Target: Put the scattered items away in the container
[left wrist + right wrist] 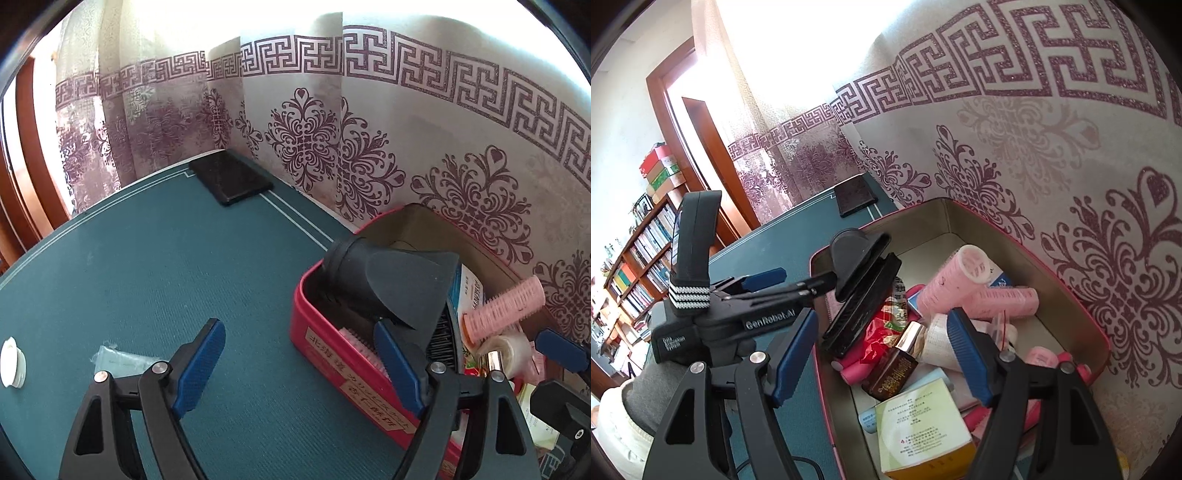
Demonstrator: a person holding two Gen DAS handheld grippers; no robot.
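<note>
A red tin box [325, 343] [1100, 343] stands on the green table against the curtain. It holds pink hair rollers [960, 280] [506, 310], a brown bottle [894, 369], a yellow-white carton [923, 432] and a black hair-dryer nozzle [391, 284] [860, 258] leaning on its left rim. My left gripper [303, 365] is open at the box's near left wall, with its right finger by the nozzle. My right gripper [882, 358] is open above the box, holding nothing. The left gripper's body also shows in the right wrist view [746, 306].
A black phone [232, 179] [855, 194] lies at the table's far corner. A clear plastic packet [118, 362] and a white round lid [13, 363] lie on the table at the left. A patterned curtain [369, 147] hangs right behind the box. Bookshelves [639, 266] stand far left.
</note>
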